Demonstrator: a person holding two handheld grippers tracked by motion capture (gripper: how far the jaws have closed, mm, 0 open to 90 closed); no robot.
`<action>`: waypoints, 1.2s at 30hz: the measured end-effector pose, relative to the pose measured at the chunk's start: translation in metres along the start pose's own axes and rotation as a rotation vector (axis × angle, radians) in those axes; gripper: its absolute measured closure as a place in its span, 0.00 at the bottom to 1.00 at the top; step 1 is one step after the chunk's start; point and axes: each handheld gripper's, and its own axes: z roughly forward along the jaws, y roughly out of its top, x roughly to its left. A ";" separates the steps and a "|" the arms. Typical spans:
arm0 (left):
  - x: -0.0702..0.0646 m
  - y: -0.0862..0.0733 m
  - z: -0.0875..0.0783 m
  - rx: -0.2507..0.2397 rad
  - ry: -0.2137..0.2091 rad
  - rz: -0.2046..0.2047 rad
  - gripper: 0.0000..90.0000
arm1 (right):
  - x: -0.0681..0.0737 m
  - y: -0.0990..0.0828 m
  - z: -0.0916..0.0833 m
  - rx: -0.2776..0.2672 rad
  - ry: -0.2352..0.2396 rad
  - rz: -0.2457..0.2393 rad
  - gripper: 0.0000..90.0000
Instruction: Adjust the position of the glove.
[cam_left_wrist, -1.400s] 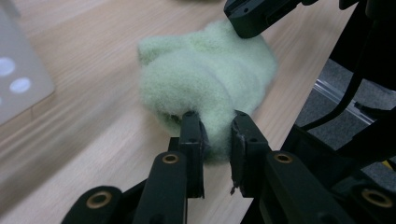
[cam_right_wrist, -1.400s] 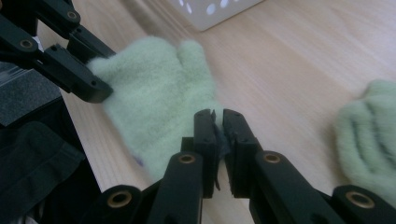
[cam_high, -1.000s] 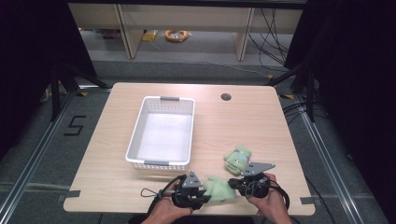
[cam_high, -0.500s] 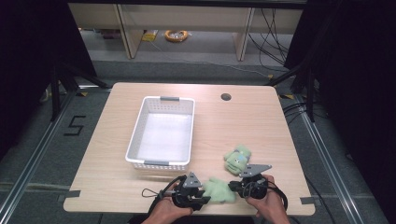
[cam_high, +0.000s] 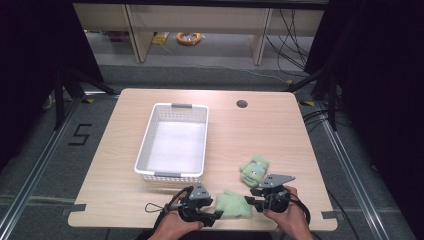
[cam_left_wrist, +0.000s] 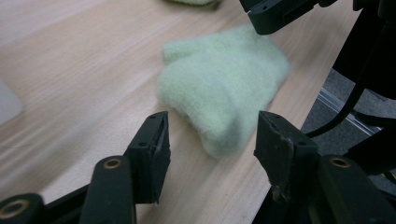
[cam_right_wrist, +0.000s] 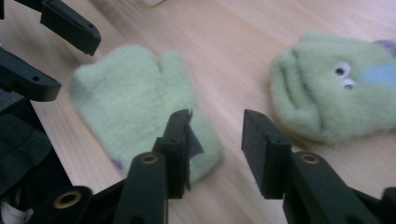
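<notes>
A plain pale green mitten (cam_high: 232, 205) lies flat near the table's front edge, between my two grippers. My left gripper (cam_high: 216, 212) is at its left end; in the left gripper view the jaws (cam_left_wrist: 210, 135) have just been opening and stand apart, with the mitten's (cam_left_wrist: 224, 79) tip between them untouched. My right gripper (cam_high: 251, 201) is at its right end. Its jaws (cam_right_wrist: 217, 135) have also just been opening and stand over a corner of the mitten (cam_right_wrist: 135, 102), gripping nothing. A second green mitten with eyes and a blue patch (cam_high: 255, 170) (cam_right_wrist: 336, 93) lies just beyond.
A white perforated basket (cam_high: 150, 145) stands empty left of centre. A round cable hole (cam_high: 242, 104) sits at the back of the wooden table (cam_high: 280, 135). The table's front edge runs right under both hands. Shelving and cables lie on the floor behind.
Both grippers' jaws have spread away from the plain mitten, which now rests loose on the table. The hands have hardly shifted.
</notes>
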 end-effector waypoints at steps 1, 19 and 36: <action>0.001 0.000 -0.002 0.015 0.005 0.007 0.46 | -0.001 0.001 -0.002 -0.009 -0.004 -0.005 0.68; 0.008 -0.004 -0.019 -0.049 0.009 -0.024 0.33 | -0.035 0.019 -0.019 -0.094 -0.129 -0.065 0.64; 0.015 -0.019 -0.032 -0.061 0.026 -0.035 0.29 | -0.069 0.037 0.007 -0.021 -0.152 0.008 0.64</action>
